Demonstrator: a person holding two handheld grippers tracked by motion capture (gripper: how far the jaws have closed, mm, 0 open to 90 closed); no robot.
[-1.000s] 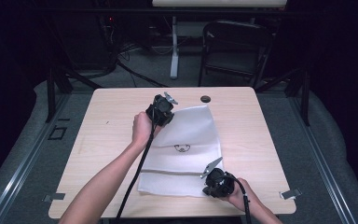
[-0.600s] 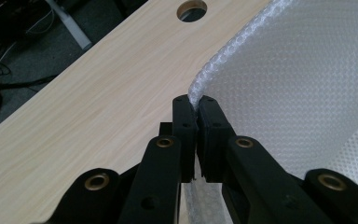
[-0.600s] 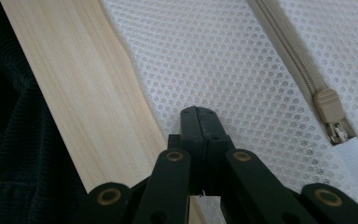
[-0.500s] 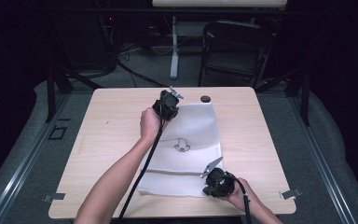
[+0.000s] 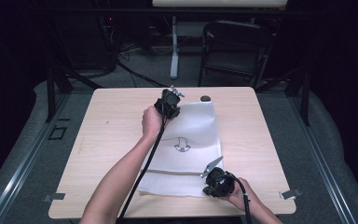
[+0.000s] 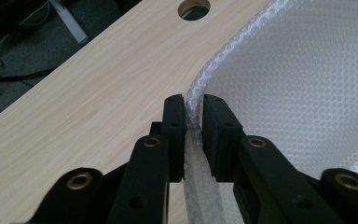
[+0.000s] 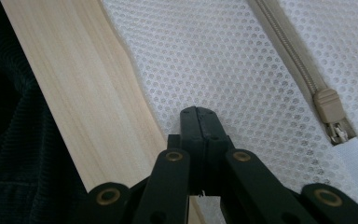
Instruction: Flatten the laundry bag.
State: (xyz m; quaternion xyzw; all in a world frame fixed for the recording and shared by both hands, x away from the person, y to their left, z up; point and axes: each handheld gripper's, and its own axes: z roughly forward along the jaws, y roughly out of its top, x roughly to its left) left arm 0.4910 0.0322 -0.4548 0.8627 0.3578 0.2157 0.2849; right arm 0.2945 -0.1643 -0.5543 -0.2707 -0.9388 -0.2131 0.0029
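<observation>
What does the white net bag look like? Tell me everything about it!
The white mesh bag lies mostly flat on the wooden table. It looks like soft netting full of tiny holes, with a small dark drawing in its middle and a beige zipper near one edge. The left tongs have its raised far edge between their jaws, which have just been opening a little. The right tongs are shut at its near corner, which looks pinched.

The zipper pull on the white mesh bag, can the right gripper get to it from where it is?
Probably yes. The zipper pull lies bare on the white mesh bag, near the right gripper, with nothing lying between them. But that gripper is shut on the bag's edge, so it would have to let go first.
</observation>
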